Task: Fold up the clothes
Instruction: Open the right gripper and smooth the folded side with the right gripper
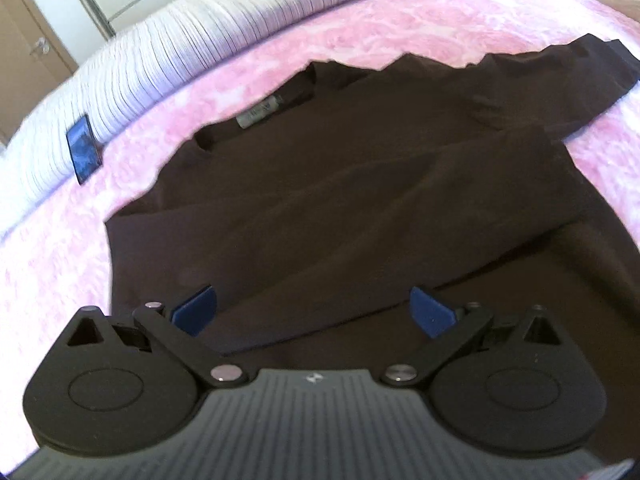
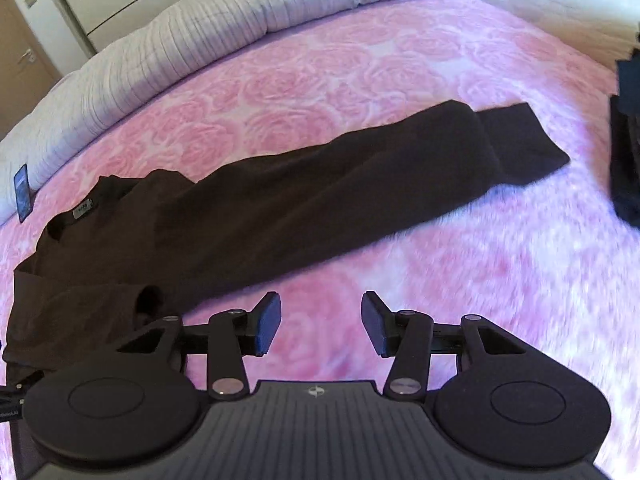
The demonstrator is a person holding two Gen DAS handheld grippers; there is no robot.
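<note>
One brown sweater [image 1: 340,200] lies on one pink bedspread [image 2: 400,80], two claws open.

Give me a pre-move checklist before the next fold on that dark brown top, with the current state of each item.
1. Left claw free to grasp: ok, jaws wide apart over the dark brown top, nothing between the pads.
2. Right claw free: ok, jaws apart above the pink bedspread, holding nothing.
3. One sleeve already folded across the body: ok.
4. Other sleeve folded in: not ok, it lies stretched out across the bedspread.
5. Fold path clear: ok; the phone sits apart near the white quilt, the dark pile lies beyond the sleeve end.
6. Bottom hem flat: cannot tell, hidden behind the claw.
</note>
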